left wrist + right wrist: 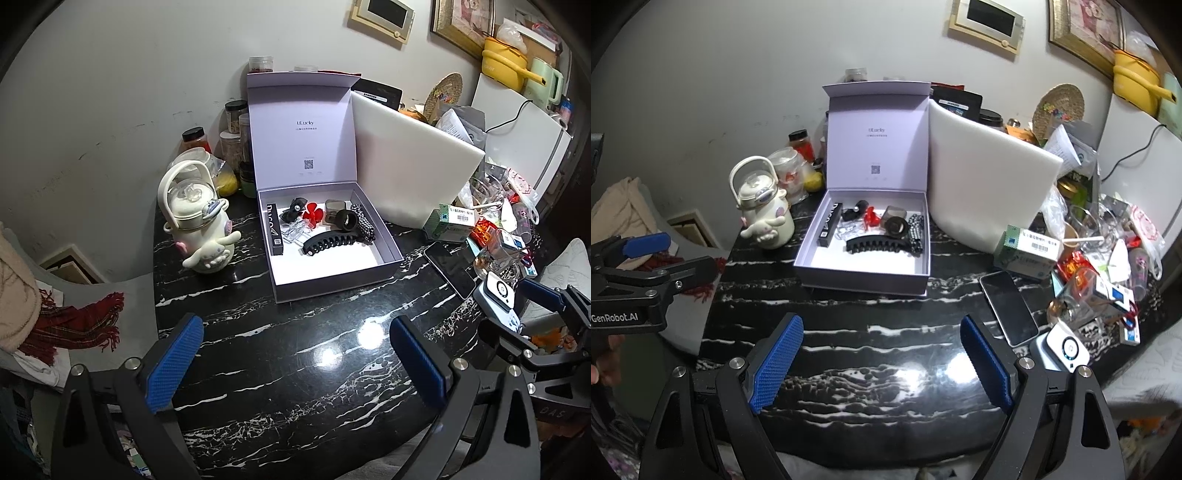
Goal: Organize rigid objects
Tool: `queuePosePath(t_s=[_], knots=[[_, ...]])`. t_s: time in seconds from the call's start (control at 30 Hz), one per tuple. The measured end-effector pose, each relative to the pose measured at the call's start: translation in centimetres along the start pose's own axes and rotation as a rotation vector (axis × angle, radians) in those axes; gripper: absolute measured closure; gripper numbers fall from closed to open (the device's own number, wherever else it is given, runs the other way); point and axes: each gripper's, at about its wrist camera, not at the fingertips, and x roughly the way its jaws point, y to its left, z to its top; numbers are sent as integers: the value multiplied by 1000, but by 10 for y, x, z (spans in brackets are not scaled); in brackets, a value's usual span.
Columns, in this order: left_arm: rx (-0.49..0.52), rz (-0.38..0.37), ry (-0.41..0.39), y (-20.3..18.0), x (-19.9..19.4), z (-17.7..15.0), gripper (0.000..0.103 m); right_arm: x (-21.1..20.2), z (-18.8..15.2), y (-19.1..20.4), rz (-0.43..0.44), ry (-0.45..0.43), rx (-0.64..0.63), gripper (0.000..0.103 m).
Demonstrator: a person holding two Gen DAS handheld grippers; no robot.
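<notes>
An open lilac gift box point(391, 254) point(862, 282) stands on the black marble table, lid upright. Inside lie a black claw hair clip point(330, 242) point(877, 243), a red flower clip point(314, 214), a long black carton point(275, 230), a black ring point(345, 221) and a checkered band point(364, 223). My left gripper point(295, 362) is open and empty, above the table in front of the box. My right gripper point(882, 363) is open and empty too, also in front of the box. The left gripper also shows at the left edge of the right wrist view point(670, 254).
A white character kettle point(201, 225) point(762, 210) stands left of the box. A white board point(410, 173) leans at its right. A phone point(1008, 308), a small white device point(1065, 349), a green carton point(1028, 253) and cluttered glasses and packets fill the right. Jars point(234, 125) stand behind.
</notes>
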Motion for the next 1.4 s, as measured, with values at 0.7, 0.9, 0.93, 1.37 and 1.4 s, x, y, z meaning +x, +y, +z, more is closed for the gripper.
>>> queuePosePath(t_s=[0.7, 0.9, 0.93, 1.37, 1.4], knots=[[-8, -18, 13, -2, -1, -3, 0, 0, -4, -2, -8, 7, -9, 15], [-7, -18, 14, -2, 1, -3, 0, 0, -5, -3, -9, 12, -8, 15], [-6, -17, 13, -2, 0, -3, 0, 0, -5, -3, -9, 12, -8, 15], [-11, -43, 53, -3, 8, -5, 0, 5, -7, -4, -4, 32, -10, 15], [-12, -42, 56, -3, 9, -6, 0, 5, -8, -4, -4, 35, -9, 15]])
